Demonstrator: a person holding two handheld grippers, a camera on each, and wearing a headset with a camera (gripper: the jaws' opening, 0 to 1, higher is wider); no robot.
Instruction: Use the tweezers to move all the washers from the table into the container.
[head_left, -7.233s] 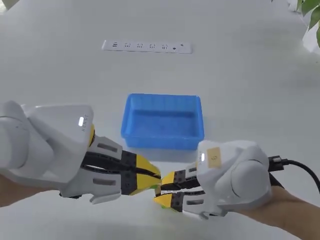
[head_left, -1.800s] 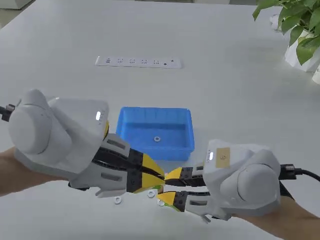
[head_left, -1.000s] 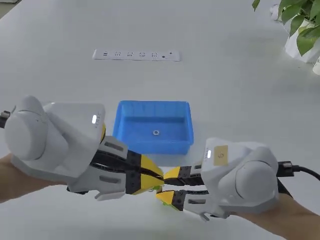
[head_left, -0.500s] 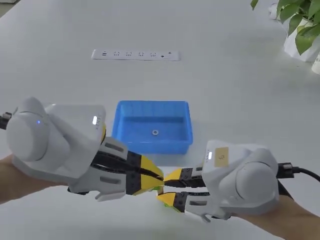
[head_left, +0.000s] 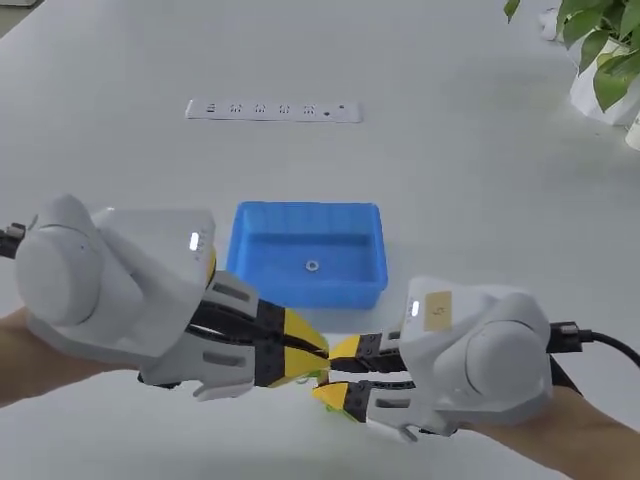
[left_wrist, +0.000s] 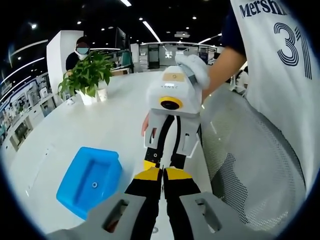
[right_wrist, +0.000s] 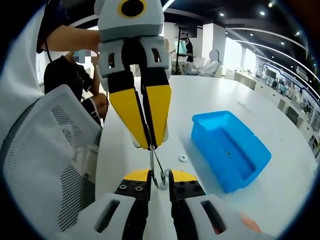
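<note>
**Tweezer pick, risk points.** Tweezers (right_wrist: 154, 167) clamped in closed left tool (right_wrist: 150, 143). Legs passed between jaws of right tool (right_wrist: 160, 176), which stand narrowly apart (contact with legs cannot be told). One washer (head_left: 312, 266) seen inside container (head_left: 308, 212) at bench (head_left: 450, 150) middle. Loose washer (right_wrist: 183, 158) lying on bench near container's near wall.

Likely faults:
- washer flicked away if legs squeezed off-centre
- tweezers twisted in left tool's hold
- washer dropped short of container rim if squeeze relaxed in transit

Container (head_left: 300, 292) is glossy blue plastic, and the table (head_left: 450, 180) is smooth matt white. Tweezers (right_wrist: 150, 165) look like thin shiny metal, same for the washer (head_left: 312, 266). Left gripper (head_left: 318, 358) and right gripper (head_left: 328, 373) have smooth white plastic shells. Chair (right_wrist: 55, 150) back is mesh.
</note>
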